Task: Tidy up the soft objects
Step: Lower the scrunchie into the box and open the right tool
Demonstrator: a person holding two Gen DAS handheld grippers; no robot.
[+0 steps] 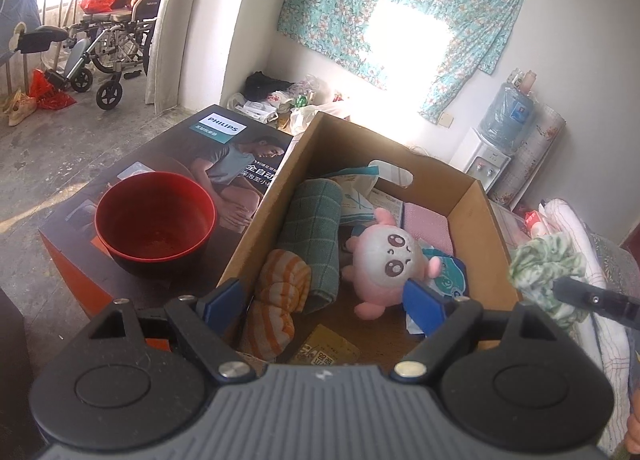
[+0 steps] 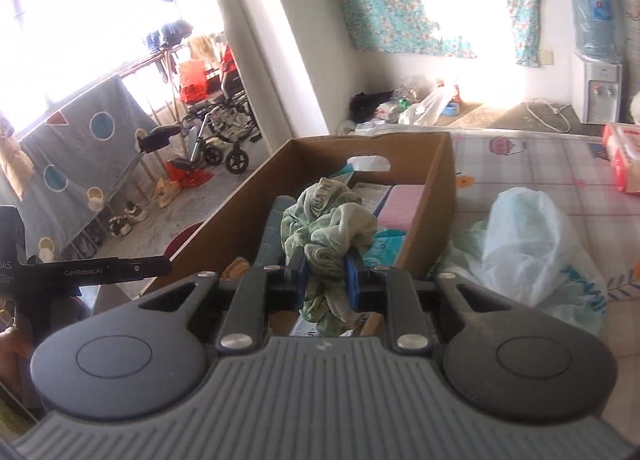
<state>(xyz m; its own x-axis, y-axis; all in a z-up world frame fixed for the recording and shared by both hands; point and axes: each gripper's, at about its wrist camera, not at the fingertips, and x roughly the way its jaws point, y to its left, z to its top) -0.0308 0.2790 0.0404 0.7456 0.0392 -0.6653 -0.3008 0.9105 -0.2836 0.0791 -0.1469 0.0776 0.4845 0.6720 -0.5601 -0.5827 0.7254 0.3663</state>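
Observation:
A brown cardboard box [image 1: 264, 199] holds a pink and white plush toy [image 1: 386, 256], a green checked towel [image 1: 314, 227], an orange striped cloth [image 1: 276, 300], a pink pad [image 1: 428, 225] and paper packets. My left gripper [image 1: 324, 302] is open and empty, held over the near end of the box. My right gripper [image 2: 327, 280] is shut on a crumpled green patterned cloth [image 2: 330, 227], held above the near edge of the box [image 2: 444, 195]. That cloth also shows at the right in the left wrist view [image 1: 548, 272].
A red bowl [image 1: 154, 215] sits on a dark Philips carton [image 1: 160, 163] left of the box. A white plastic bag [image 2: 532, 248] and a red packet [image 2: 622, 157] lie on the patterned bed cover [image 2: 532, 159] to the right. A wheelchair [image 1: 108, 43] and a water dispenser [image 1: 492, 147] stand behind.

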